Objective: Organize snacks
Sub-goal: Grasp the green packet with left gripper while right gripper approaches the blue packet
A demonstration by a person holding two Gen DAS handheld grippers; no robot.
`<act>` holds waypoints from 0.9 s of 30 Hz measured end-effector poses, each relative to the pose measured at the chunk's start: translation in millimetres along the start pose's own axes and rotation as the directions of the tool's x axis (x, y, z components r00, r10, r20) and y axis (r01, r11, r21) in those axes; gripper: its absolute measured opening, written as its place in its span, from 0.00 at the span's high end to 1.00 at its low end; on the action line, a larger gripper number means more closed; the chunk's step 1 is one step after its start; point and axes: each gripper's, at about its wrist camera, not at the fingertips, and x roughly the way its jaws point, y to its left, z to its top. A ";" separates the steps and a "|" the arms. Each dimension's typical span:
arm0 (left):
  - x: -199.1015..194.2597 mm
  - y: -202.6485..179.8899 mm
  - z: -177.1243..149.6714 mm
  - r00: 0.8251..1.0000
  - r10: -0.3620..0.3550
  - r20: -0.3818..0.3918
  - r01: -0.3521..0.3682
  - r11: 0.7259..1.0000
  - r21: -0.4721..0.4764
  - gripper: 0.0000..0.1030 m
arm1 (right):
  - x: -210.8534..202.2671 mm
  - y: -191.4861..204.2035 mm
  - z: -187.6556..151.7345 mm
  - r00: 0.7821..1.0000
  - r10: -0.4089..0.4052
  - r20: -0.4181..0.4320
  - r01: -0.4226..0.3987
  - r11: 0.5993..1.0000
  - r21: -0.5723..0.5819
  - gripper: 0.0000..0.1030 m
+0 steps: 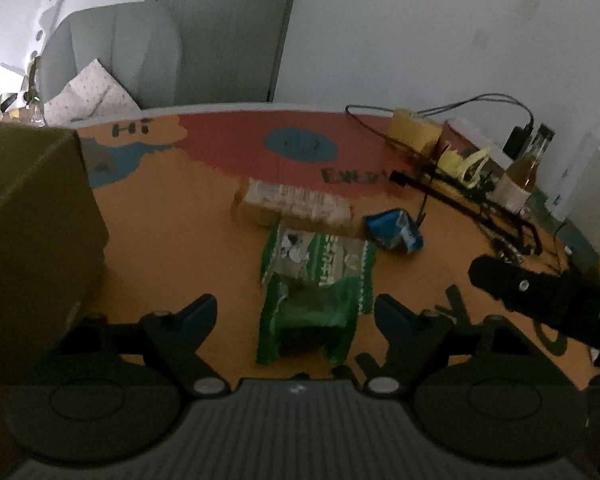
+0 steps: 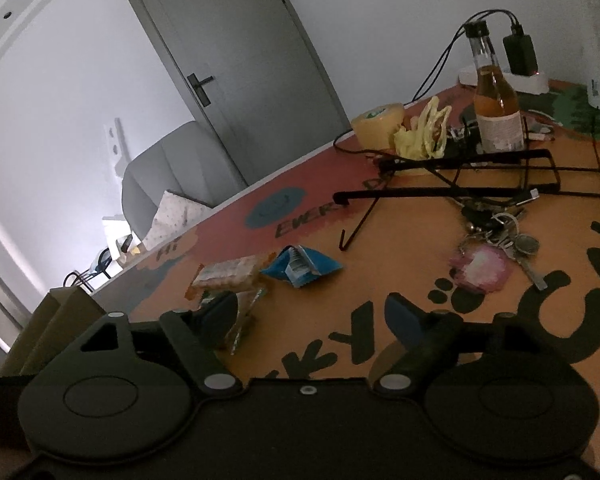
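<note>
So both grippers are angled down at the orange table (image 1: 172, 248) with the painted lettering on it. The left gripper (image 1: 296, 312) hangs low over the near green snack packet (image 1: 306, 320), its jaws spread wide on either side of the packet, with the pads not touching it, so nothing is gripped. A second green packet (image 1: 320, 256) lies just beyond, overlapping the first. Farther on lies a tan biscuit pack (image 1: 292, 204), and a crumpled blue wrapper (image 1: 396, 230) lies to the right of the pile. A brown cardboard box (image 1: 36, 232) stands at the left edge of the table, well apart from the snacks.

The right gripper (image 2: 312, 316) comes in from the right side, tilted down less steeply, jaws also wide with only bare table between them. Its black body pokes into the left wrist view at the right edge. From its camera the biscuit pack (image 2: 228, 274) and blue wrapper (image 2: 300, 266) lie just ahead and to the left.

Far right side is clutter: a black wire rack (image 2: 480, 184), a bunch of keys (image 2: 500, 232), a bottle (image 2: 496, 108) of amber liquid, a yellow plastic bag (image 2: 424, 132) and a yellow roll (image 2: 376, 124).
</note>
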 end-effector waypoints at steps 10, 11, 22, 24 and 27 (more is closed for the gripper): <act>1.1 9.0 7.2 1.000 0.006 -0.004 -0.006 0.999 -0.052 0.61 | 25.6 -1.2 5.7 1.000 -0.009 -0.027 0.008 1.000 -0.017 0.23; -0.7 9.7 8.5 1.000 0.009 0.005 -0.009 0.999 -0.053 0.61 | 28.0 -0.2 7.0 1.000 -0.009 -0.026 0.008 1.000 -0.023 0.23; -7.3 21.1 23.7 0.998 0.015 0.058 -0.012 0.998 -0.055 0.61 | 59.5 10.5 16.9 0.999 -0.023 -0.035 0.022 0.999 -0.033 0.24; -5.7 24.0 26.7 0.998 0.016 0.062 -0.012 0.998 -0.062 0.61 | 66.9 11.4 18.8 0.999 -0.036 -0.040 0.035 0.999 -0.032 0.25; -2.7 27.6 30.7 0.998 0.019 0.066 -0.015 0.998 -0.066 0.61 | 76.6 13.5 22.1 0.998 -0.051 -0.042 0.049 0.998 -0.041 0.25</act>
